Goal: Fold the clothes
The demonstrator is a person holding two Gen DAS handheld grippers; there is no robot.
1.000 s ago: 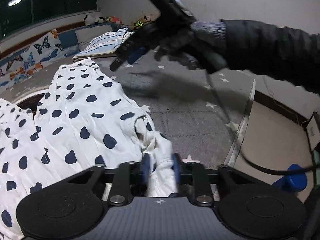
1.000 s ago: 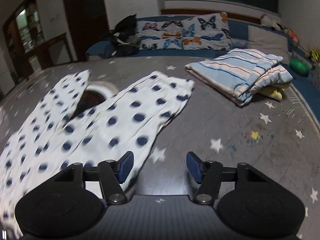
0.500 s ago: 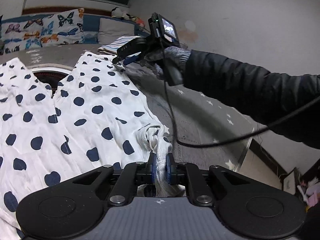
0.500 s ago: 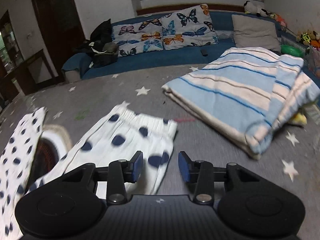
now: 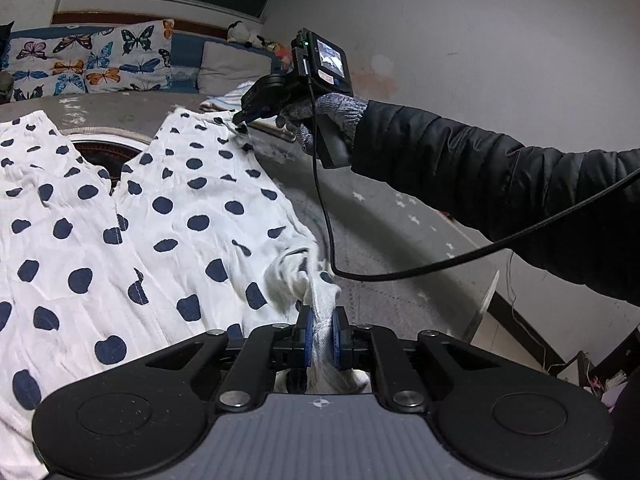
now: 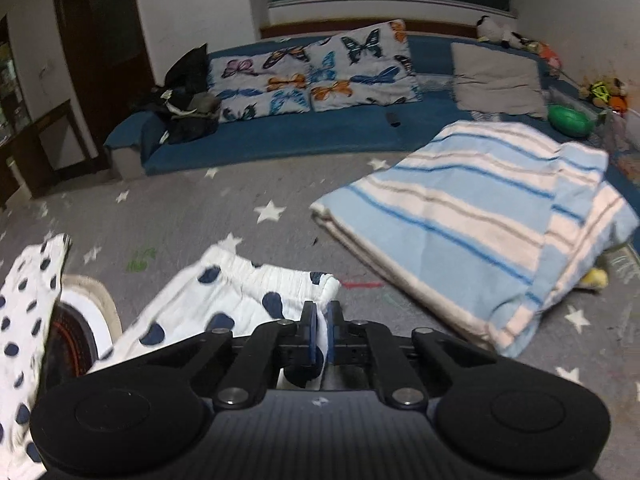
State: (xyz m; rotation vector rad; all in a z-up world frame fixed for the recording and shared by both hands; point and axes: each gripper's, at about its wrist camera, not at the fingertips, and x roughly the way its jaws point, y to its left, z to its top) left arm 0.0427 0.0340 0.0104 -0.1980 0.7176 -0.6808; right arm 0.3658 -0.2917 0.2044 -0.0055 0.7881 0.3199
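Our left hand-held gripper (image 5: pixel 322 330) pinches a bunched corner of the polka-dot garment (image 5: pixel 168 216); our right hand-held gripper (image 6: pixel 322 334) has just closed on its far hem.

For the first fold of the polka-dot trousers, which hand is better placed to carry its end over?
Probably the right. The right gripper is shut on the hem corner of the polka-dot trousers, a free leg end. The left gripper is clamped on bunched fabric and can anchor.

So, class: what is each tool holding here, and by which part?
Both hold the polka-dot trousers. The left tool pinches bunched fabric at one end; the right tool has just closed on the corner of a leg's gathered hem.
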